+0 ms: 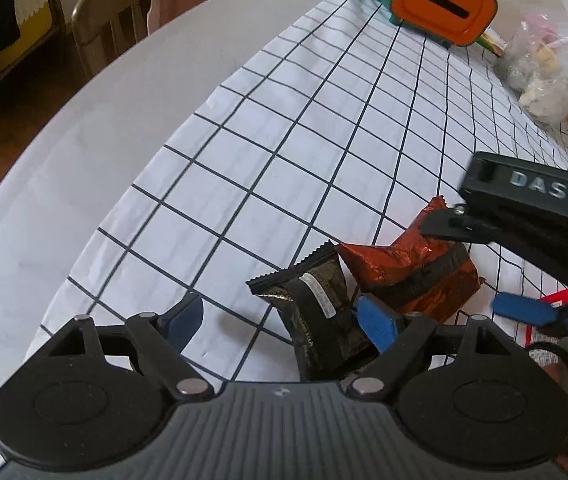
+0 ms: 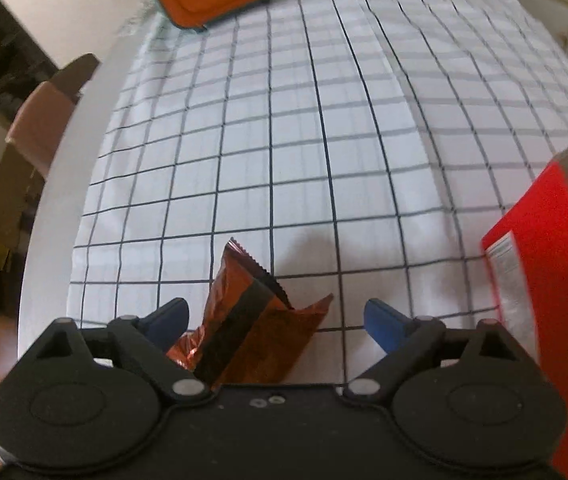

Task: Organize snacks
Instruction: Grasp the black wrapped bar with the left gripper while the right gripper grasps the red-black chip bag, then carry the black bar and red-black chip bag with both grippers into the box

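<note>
A black snack packet (image 1: 318, 316) lies on the checked cloth (image 1: 324, 140) between the fingers of my left gripper (image 1: 284, 320), which is open; its right blue pad touches the packet's edge. Next to it lies a copper-orange snack packet (image 1: 412, 276). My right gripper (image 1: 540, 308) comes in from the right over that packet in the left wrist view. In the right wrist view the right gripper (image 2: 280, 320) is open, with the copper-orange packet (image 2: 252, 320) between its fingers, nearer the left one.
A red box (image 2: 548, 288) stands at the right, close to the right gripper. A teal and orange container (image 1: 440, 0) lies at the far end of the cloth. A clear bag of snacks (image 1: 544, 68) sits at the far right. Chairs (image 1: 108, 24) stand beyond the table's left edge.
</note>
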The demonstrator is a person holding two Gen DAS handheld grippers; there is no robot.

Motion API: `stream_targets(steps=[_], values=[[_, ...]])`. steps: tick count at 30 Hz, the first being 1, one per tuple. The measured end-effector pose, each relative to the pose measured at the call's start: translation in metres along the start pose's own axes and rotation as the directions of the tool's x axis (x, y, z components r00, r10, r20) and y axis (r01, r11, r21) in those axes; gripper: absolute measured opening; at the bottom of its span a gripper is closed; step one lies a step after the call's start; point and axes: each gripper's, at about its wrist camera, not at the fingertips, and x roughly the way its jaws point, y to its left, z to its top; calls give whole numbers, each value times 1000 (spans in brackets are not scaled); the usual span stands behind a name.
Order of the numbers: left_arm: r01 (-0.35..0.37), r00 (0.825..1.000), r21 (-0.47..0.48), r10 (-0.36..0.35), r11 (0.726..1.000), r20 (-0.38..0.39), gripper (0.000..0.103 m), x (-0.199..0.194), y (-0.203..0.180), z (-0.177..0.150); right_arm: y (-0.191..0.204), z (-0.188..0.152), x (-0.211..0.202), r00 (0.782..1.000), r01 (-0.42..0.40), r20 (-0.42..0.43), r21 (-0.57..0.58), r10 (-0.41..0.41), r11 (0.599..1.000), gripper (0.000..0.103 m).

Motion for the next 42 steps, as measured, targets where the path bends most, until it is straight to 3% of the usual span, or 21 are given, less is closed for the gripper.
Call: stream_targets(steps=[4,11,16,18,21,29,42], values=[[-7,1000,-3,7,1000,-5,85,5,-4,1,3,0,13,999,17,-37,43,-15,999,88],[-17,1000,32,17,999,-4,83,9,-10,-3,18,-12,22,997,56,-56,-25,-57,998,74],[2,1000,52,-2,999,-2,65,7,-10,-3,21,-12,23,998,51,-37,-52,-53,997,64],[3,1000,73,-2,997,-9,48,6,-12,-5,20,-13,22,998,49,-32,-56,-51,997,59],[7,1000,92,-6,996,-13,38,6,-12,-6,16,-15,19,999,35,-24,-64,-36,997,51],[47,999,116,-46,992,-8,34,2,-2,-11,9,-18,3,1000,0,-1,-68,0,998,41],[87,996,127,-87,988,-4,34,-20,5,-24,-7,-43,-46,997,-55,39,-125,60,991,40]])
